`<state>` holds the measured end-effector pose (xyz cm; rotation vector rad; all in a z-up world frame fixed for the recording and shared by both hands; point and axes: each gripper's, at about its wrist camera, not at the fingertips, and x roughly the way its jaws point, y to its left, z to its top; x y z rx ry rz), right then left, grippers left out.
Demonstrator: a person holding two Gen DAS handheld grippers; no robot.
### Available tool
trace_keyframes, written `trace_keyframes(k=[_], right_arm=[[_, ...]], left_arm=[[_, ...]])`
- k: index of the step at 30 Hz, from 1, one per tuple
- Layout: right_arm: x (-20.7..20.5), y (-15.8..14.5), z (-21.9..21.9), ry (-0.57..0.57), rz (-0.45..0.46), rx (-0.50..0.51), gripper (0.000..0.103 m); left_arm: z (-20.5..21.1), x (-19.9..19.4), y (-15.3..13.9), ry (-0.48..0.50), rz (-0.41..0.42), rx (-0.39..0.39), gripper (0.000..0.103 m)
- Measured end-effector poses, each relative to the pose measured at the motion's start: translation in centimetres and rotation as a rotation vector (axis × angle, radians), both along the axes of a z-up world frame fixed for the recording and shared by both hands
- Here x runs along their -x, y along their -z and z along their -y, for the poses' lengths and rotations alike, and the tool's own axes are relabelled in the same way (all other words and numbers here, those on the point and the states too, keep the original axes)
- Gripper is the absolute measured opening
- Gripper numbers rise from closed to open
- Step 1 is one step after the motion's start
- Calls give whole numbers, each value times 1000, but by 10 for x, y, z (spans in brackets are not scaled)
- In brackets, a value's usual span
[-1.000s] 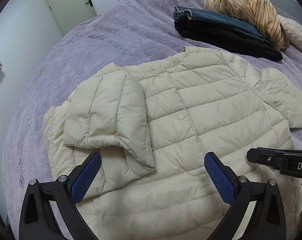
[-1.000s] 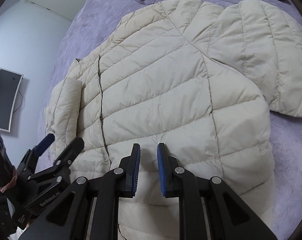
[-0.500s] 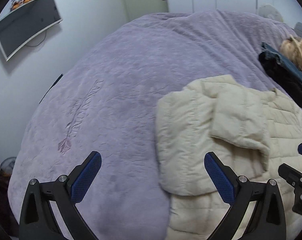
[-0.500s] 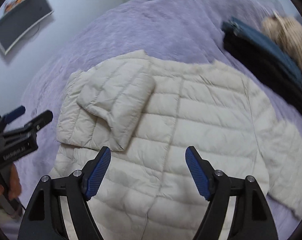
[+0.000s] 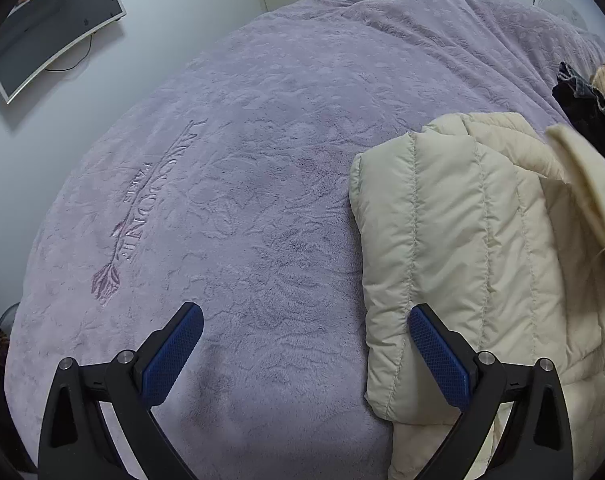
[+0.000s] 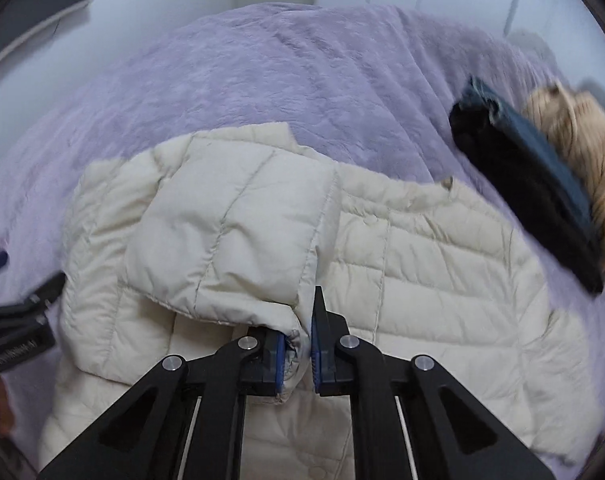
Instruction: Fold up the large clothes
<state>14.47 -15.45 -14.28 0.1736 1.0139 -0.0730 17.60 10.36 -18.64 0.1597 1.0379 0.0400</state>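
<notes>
Only the right wrist view shows a grip: the right gripper [image 6: 298, 354] has just been closing, and its jaws now pinch the cuff of the folded sleeve [image 6: 230, 236] of the cream puffer jacket [image 6: 422, 280]. The jacket lies flat on the purple bedspread [image 6: 262, 80], collar toward the far wall, its long axis running away from the camera. The left wrist view shows instead the left gripper [image 5: 306, 344], jaws wide apart, over bare bedspread [image 5: 222, 200] beside the jacket's [image 5: 462, 260] folded edge, and a wall screen [image 5: 50, 28].
</notes>
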Motion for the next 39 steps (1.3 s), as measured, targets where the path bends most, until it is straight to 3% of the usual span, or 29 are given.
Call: trace_keyframes(k=[6, 9, 10, 11, 13, 18, 20, 22, 24, 28, 31, 39], right_arm=[[37, 45, 89, 364, -58, -528, 11], [53, 67, 105, 442, -74, -701, 14], [57, 70, 108, 456, -84, -722, 23], [61, 70, 110, 463, -89, -727, 34], [69, 65, 113, 472, -99, -706, 40], [88, 36, 119, 488, -96, -545, 40], [85, 21, 113, 443, -57, -470, 37], [71, 10, 105, 371, -25, -400, 27], [51, 4, 97, 310, -8, -352, 26], [29, 17, 96, 277, -36, -278, 26], [34, 40, 107, 307, -109, -288, 26], [55, 53, 126, 379, -149, -278, 23]], left_arm=[[2, -5, 12, 14, -37, -3, 103], [3, -6, 14, 26, -42, -19, 103], [2, -7, 12, 27, -44, -23, 103], [0, -9, 9, 25, -44, -24, 103], [-7, -10, -1, 14, -32, -13, 103], [-18, -19, -29, 5, 17, 28, 103], [-12, -27, -35, 25, 25, 33, 103], [-2, -35, -37, 44, 33, 27, 103], [7, -44, -33, 44, 28, 34, 103], [11, -59, -5, 6, -24, -3, 103], [7, -62, 9, -4, -47, 0, 103], [3, -63, 4, 25, -52, 12, 103]])
